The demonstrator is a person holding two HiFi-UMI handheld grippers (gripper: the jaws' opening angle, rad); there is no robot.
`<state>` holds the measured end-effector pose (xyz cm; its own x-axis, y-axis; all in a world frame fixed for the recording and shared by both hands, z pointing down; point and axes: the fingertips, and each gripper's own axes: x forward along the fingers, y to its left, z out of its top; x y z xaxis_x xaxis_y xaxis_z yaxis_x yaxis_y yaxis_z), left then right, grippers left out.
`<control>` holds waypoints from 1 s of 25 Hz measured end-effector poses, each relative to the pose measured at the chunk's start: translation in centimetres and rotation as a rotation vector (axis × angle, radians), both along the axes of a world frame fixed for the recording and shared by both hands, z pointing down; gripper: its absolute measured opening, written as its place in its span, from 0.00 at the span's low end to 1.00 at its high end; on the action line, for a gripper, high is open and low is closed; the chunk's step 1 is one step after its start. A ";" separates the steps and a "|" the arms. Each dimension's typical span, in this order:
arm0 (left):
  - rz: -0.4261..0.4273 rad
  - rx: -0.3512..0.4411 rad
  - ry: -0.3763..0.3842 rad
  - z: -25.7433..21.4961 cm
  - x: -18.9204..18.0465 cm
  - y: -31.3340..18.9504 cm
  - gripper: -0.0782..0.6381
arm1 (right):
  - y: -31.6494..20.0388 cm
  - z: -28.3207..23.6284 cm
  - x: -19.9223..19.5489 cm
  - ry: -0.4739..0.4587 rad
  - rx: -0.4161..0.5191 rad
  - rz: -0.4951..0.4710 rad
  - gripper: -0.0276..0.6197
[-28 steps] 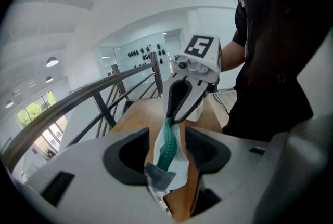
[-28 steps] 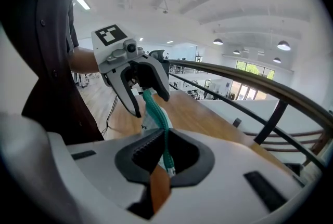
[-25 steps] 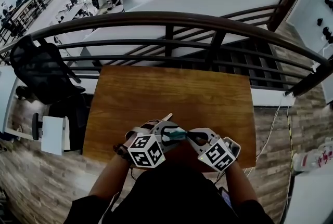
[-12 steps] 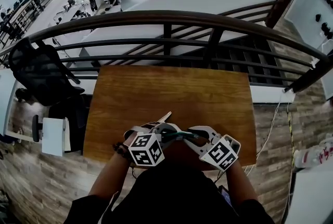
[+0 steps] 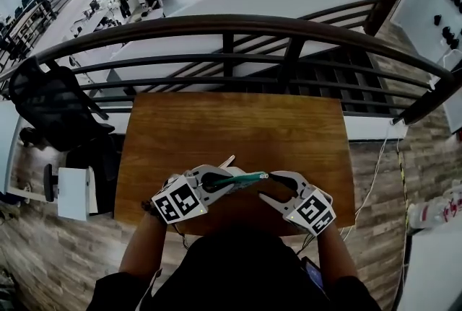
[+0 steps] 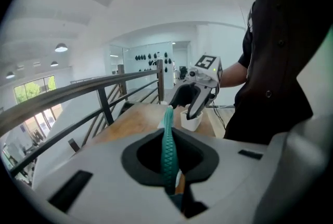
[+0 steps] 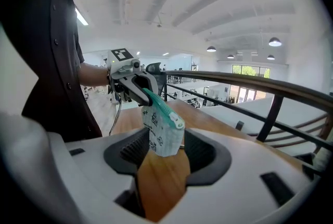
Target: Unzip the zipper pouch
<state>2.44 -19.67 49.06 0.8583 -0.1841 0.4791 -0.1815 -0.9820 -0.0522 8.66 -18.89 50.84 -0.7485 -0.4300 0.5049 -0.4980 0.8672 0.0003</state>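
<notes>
Right gripper view: the left gripper [image 7: 139, 94], jaws closing, pinches the zipper pouch [image 7: 164, 134] by its teal edge. The right gripper [image 5: 271, 187] jaws are opening, with the pouch untouched between them. Best to re-grip squarely and pull level.

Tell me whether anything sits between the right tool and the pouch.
Nothing visible does. The pouch, pinched by the left tool, hangs right at the right tool, whose jaws are opening with its end between them.
</notes>
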 end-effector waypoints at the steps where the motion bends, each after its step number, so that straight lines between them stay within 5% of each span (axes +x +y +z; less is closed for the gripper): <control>1: -0.001 -0.012 0.032 -0.6 -0.1 0.1 0.15 | 0.0 -0.1 -0.1 -0.012 0.000 0.001 0.37; 8: 0.031 -0.113 0.205 -4.5 -0.9 1.4 0.15 | -0.1 -2.0 -0.9 -0.150 0.010 -0.020 0.37; 16: 0.067 -0.208 0.228 -4.4 -2.0 2.6 0.15 | 0.3 -2.8 -3.6 -0.246 -0.042 -0.118 0.37; 21: 0.026 -0.201 0.203 -3.7 -2.5 2.3 0.15 | 1.2 -2.8 -4.0 -0.242 -0.053 -0.134 0.17; 25: -0.020 -0.201 0.201 -2.8 -3.2 1.4 0.15 | 1.7 -3.3 -4.0 -0.255 -0.051 -0.137 0.13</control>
